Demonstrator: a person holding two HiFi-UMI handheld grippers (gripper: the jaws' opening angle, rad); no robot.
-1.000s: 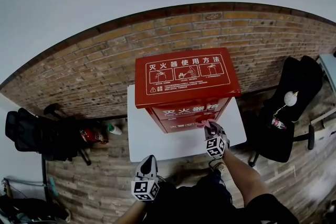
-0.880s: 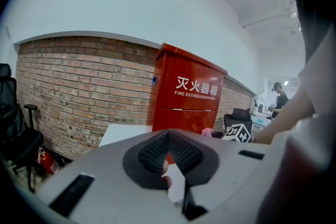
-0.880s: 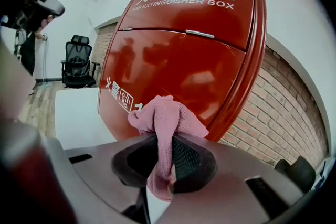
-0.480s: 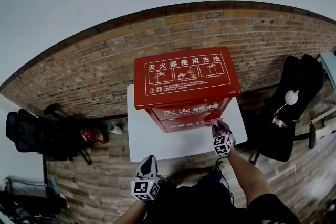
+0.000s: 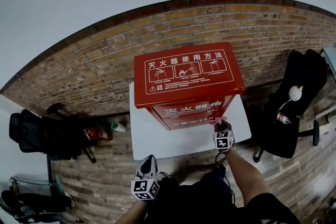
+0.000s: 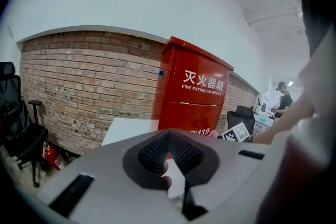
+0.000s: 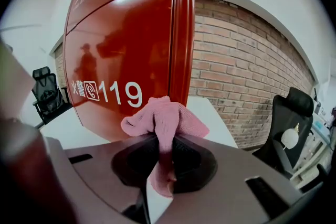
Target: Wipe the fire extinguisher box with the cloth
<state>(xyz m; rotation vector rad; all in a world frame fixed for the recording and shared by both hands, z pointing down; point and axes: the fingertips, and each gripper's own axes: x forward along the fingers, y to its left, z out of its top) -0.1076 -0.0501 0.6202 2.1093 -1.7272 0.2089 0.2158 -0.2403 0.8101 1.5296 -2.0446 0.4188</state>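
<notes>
Glossy red metal box [image 7: 131,50], fuzzy pink cloth [image 7: 157,115], rough brick wall [image 7: 236,60]

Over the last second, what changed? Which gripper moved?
The right gripper, shut on the pink cloth, slid rightward along the lower front of the fire extinguisher box, ending near its right edge. Nothing was taken hold of or let go. The left gripper stayed low in front of the white table, shut and empty; the box did not move.
</notes>
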